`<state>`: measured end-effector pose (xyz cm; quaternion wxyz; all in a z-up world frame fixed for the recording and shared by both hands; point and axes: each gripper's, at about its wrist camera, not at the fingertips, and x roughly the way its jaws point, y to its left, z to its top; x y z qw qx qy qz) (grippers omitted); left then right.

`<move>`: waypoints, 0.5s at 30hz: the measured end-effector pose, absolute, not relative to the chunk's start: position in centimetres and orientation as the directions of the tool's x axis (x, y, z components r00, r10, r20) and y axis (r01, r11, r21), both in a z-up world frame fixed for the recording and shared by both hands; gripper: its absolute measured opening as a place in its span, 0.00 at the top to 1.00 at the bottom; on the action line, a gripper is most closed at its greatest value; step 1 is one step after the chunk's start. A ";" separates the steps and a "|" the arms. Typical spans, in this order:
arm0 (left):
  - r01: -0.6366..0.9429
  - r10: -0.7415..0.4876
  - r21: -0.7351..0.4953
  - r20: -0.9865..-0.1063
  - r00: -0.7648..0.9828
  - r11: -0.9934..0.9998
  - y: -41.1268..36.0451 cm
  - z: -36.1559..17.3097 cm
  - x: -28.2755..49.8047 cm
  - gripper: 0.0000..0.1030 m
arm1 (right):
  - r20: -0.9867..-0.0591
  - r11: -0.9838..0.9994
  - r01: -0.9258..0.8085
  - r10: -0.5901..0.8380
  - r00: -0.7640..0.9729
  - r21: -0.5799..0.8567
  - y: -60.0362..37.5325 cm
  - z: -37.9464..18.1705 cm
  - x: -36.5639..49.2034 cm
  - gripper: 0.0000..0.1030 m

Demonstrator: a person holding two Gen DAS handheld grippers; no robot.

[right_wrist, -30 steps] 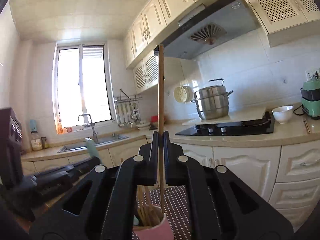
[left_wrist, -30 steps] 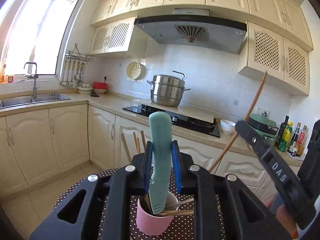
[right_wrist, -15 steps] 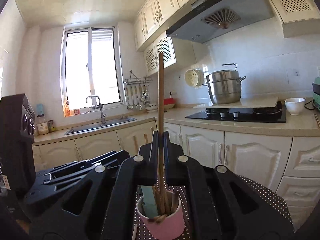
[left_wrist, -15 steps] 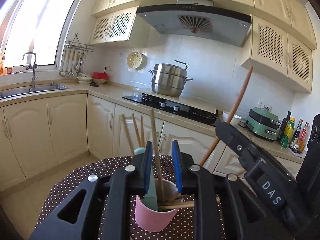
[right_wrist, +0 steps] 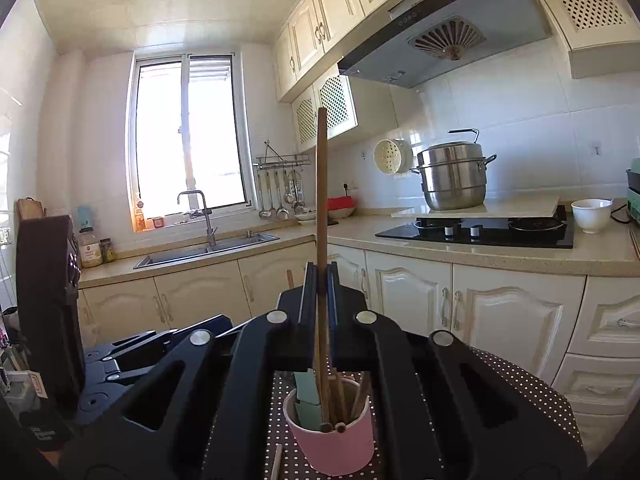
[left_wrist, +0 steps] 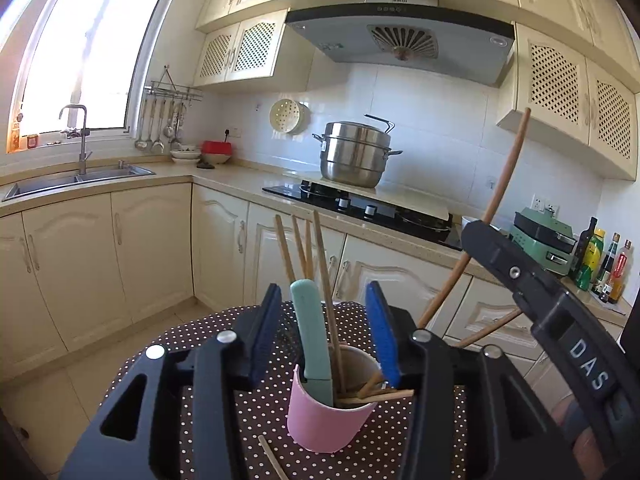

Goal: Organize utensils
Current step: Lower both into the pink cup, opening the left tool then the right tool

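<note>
At lower centre of both views: one pink cup (left_wrist: 326, 420) on a brown polka-dot table (left_wrist: 192, 336), holding one teal-handled utensil (left_wrist: 312, 340) and several chopsticks (left_wrist: 328, 280). Left gripper (left_wrist: 326, 336) jaws opening, clear of the teal handle. Right gripper (right_wrist: 320, 292) clamps one chopstick (right_wrist: 321, 184), lowered into the cup. Cream kitchen cabinets (left_wrist: 148, 240) behind.
</note>
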<state>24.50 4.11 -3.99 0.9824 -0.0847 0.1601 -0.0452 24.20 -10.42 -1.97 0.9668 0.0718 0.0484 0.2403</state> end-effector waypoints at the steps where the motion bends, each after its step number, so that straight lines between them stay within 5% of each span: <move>1: 0.061 -0.115 -0.180 -0.308 0.945 0.982 4.2 -4.0 24.4 0.57 | -0.063 0.872 -0.463 0.477 0.877 0.160 -10.2 -2.0 24.1 0.95; 15: 0.036 -0.094 -0.179 -0.327 0.940 0.983 5.1 -4.4 23.9 0.52 | -0.129 0.890 -0.443 0.455 0.881 0.109 -8.7 -2.5 24.1 0.94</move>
